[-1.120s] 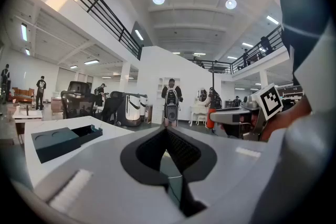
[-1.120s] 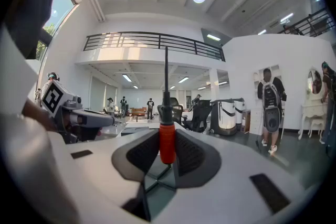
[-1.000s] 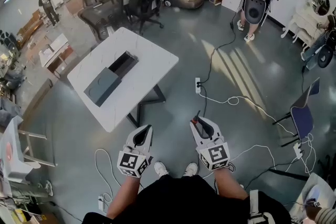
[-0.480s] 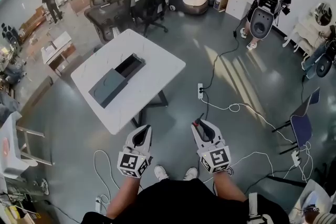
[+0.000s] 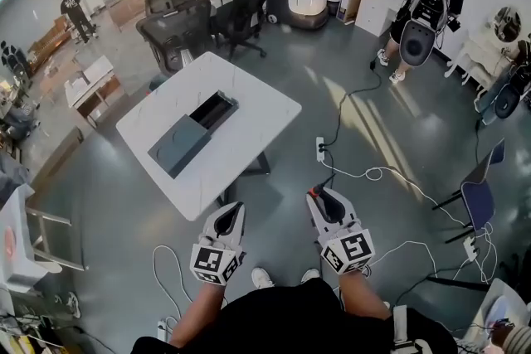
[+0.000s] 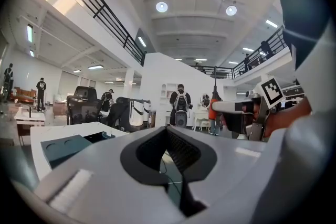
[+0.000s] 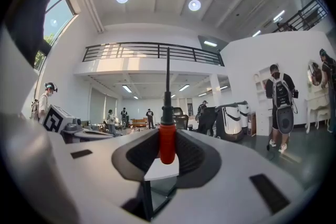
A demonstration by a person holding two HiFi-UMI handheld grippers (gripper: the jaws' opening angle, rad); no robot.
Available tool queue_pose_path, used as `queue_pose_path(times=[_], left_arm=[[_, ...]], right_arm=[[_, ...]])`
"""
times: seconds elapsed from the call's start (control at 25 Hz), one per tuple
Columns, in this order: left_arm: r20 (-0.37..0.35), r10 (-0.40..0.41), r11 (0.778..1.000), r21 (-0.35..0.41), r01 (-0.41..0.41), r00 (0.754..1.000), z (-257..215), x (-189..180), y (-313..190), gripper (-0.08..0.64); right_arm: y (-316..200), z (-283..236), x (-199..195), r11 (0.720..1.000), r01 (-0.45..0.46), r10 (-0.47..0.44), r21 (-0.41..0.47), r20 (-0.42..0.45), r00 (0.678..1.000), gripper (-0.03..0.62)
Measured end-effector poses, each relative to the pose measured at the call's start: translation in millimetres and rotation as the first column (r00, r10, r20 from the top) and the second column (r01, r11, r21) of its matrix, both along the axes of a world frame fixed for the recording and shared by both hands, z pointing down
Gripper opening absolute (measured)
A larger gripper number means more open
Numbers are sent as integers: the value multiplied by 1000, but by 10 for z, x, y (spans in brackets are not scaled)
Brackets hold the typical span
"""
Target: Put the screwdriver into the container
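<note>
1. The screwdriver (image 7: pixel 167 136) is already picked up, so I judge the step in hand to be the carry towards the container (image 5: pixel 192 133).
2. The right gripper (image 5: pixel 322 196), low and right of centre in the head view, has its fingers closed on the screwdriver's handle. The tool stands upright in the grip, with its shaft rising above the fingers.
3. The left gripper (image 5: pixel 232 213), low and left of centre, has its fingers together at the tips and holds nothing.
4. The container lies on the white counter (image 5: pixel 253 105) in the upper left-centre of the head view, well apart from both grippers. Bare floor and a power strip (image 5: pixel 319 148) lie between.
5. The next move likely calls for bringing the right gripper over the container's open dark end. The tool would then be tipped to lie along that trough before the fingers let go.
6. The handle is a smooth red cylinder with a rounded end, probably plastic, and a black collar sits above it. The shaft is thin, dark and straight.
7. The finger pads are black and ribbed, set in pale grey shells.
8. The container is a long, matte grey-teal box. The left gripper view shows round recesses in its flat lid. The counter top is a smooth white slab.
</note>
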State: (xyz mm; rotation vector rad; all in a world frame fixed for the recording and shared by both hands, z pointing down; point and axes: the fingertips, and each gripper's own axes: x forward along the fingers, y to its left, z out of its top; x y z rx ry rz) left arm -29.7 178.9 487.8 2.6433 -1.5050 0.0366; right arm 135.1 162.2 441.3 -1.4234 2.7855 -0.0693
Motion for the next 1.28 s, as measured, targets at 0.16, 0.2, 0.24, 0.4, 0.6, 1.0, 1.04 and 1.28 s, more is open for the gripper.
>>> queue_pose_path(times=[0.16,0.2,0.24,0.4,0.6,1.0,1.04,1.28], left_arm=[[-2,22,1000,-2,-22,1000,44,-41,-36,9],[-2,25,1000,-5,-25,1000,53,-25,-62,9],[-4,27,1000,-8,-27,1000,58,-5,-90,9],[-6,26,1000,-14,-26,1000,87,73,-211,9],[-3,-9,1000,-20,9,1000,43,162,-449,9],[14,-67,998,-19,68,998,-1,526,-1140,9],[17,-76,997,-20,77,997,-3,567,-1191,9],[-28,-147,987,-66,145,989,28,766,-1409,9]], right_arm=[[-31,-19,-13,999,-33,33,14,8,999,98],[-46,-27,4,999,-38,37,17,5,999,98],[-61,-35,23,999,-40,40,18,2,999,98],[-162,-20,92,999,-40,40,11,-27,999,100],[-423,0,194,1000,-15,15,8,-59,998,100],[-1153,41,514,998,53,-54,-14,-48,997,100],[-1209,51,549,998,62,-62,-15,-54,997,100],[-1536,125,727,992,117,-119,-45,-43,992,100]])
